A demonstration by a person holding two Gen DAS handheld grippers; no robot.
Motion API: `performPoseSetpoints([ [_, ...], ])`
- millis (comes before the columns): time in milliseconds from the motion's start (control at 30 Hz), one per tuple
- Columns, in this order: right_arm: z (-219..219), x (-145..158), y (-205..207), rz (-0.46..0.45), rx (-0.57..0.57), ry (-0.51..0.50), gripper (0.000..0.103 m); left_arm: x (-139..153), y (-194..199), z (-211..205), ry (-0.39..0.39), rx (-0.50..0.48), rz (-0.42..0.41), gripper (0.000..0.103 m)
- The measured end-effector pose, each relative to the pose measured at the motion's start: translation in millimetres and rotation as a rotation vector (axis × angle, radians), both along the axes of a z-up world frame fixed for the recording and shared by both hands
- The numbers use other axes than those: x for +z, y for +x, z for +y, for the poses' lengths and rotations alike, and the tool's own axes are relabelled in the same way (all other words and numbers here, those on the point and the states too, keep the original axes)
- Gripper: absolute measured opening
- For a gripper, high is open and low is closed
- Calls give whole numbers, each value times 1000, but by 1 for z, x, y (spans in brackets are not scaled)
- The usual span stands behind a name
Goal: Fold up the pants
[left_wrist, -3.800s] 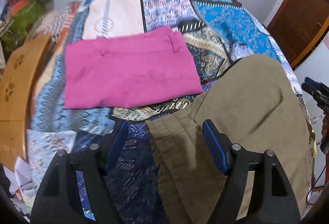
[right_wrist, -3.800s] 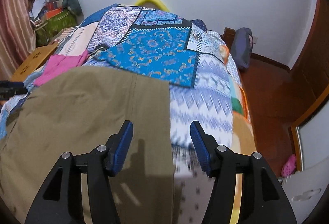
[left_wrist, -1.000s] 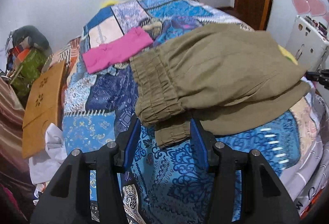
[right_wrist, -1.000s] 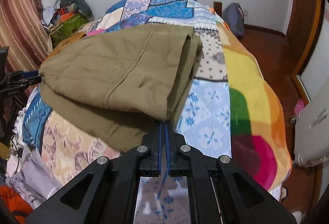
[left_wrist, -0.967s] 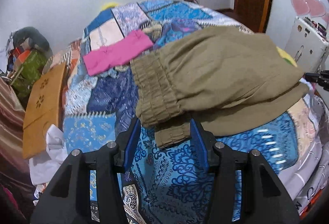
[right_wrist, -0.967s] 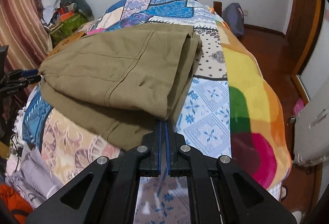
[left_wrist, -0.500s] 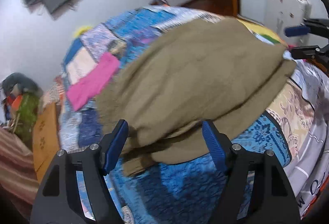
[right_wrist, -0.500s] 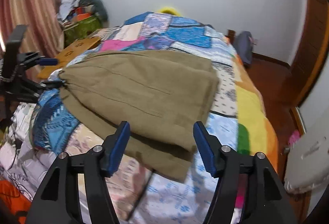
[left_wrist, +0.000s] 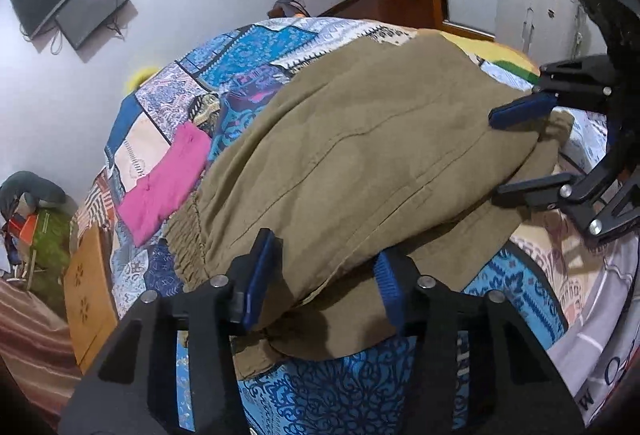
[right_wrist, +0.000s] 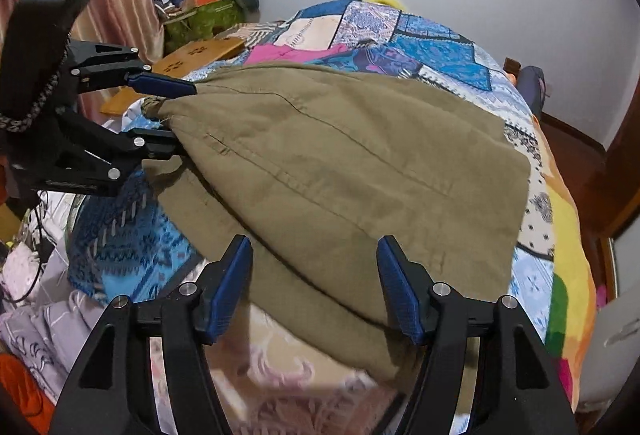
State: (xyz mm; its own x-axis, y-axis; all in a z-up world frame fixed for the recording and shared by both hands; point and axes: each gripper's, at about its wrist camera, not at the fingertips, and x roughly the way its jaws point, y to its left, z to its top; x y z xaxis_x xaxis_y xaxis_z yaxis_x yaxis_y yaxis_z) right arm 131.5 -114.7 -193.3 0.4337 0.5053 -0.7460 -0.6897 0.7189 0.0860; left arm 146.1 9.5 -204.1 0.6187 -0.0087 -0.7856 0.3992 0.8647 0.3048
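Olive-khaki pants (left_wrist: 360, 163); blue patchwork-print bedspread (left_wrist: 256, 47); pink folded garment (left_wrist: 164, 187); black claws, blue pads (right_wrist: 228, 287).

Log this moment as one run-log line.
phase: mid-fold | olive pants: folded on bed | left gripper: open | right gripper: open

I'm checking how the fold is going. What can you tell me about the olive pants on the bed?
The olive pants look like soft woven cloth with stitched seams and a gathered elastic waistband. They lie folded over in layers on the patchwork bedspread, a lower layer sticking out beneath the top one. The open left hand-held gripper straddles the near edge by the waistband; the open right hand-held gripper straddles the opposite end. A folded pink garment lies beside them.
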Motion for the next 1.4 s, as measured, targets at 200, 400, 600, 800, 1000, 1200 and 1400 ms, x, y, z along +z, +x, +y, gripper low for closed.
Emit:
performPoseSetpoints([
  [200,0,4,11,-6,-34,57,49,7,6,7,-71,29,16,48],
  [400,0,15,12,-22,-8,72,9,6,-3,3,-54,-10,20,48],
  [600,-1,27,5,-39,15,81,7,17,-11,4,-75,-18,-12,48],
  [800,-5,37,0,-41,16,113,7,5,-7,3,-22,7,-9,29],
  [1000,-8,39,-8,-43,35,91,6,9,-19,8,-98,9,-3,21],
  [1200,-12,24,-16,2,29,78,7,-7,-30,6,-127,5,51,22],
  [1400,-17,19,-20,57,16,84,18,-3,-38,17,-188,19,89,29],
])
